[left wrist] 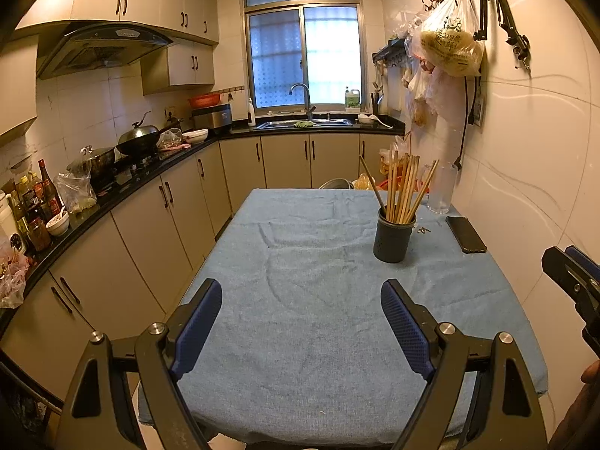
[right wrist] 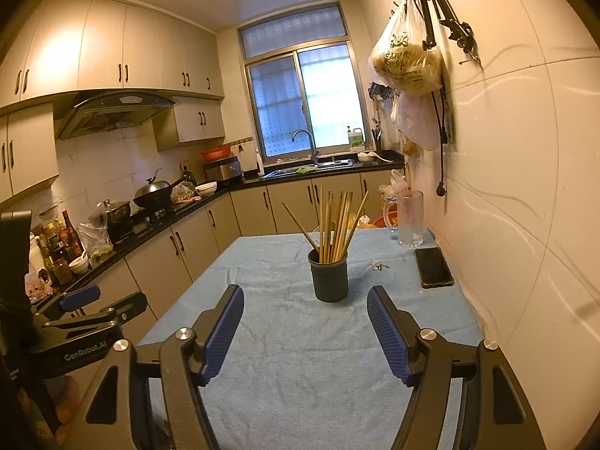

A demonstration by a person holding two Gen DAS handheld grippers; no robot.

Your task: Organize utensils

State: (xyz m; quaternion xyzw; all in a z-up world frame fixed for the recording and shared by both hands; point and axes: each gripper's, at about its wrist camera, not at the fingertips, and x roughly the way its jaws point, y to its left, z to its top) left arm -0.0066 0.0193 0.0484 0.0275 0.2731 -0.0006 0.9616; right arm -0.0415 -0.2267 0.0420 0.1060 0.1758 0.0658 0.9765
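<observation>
Both grippers hung over the near end of the surface (left wrist: 300, 337), which was covered by a blue cloth. The left gripper (left wrist: 302, 300) was spread wide, nothing between its pads; the right gripper (right wrist: 305, 311) was also spread and empty. The chopsticks (right wrist: 332, 225) stood bunched in a dark holder (right wrist: 329, 275) toward the far right of the surface, well apart from both grippers. A phone (right wrist: 433, 267) and a glass mug (right wrist: 408, 219) sat by the wall. No loose utensils showed on the cloth. Judged: either all sorted or not started. Any next move would call for reaching forward to the holder and closing on a chopstick.
</observation>
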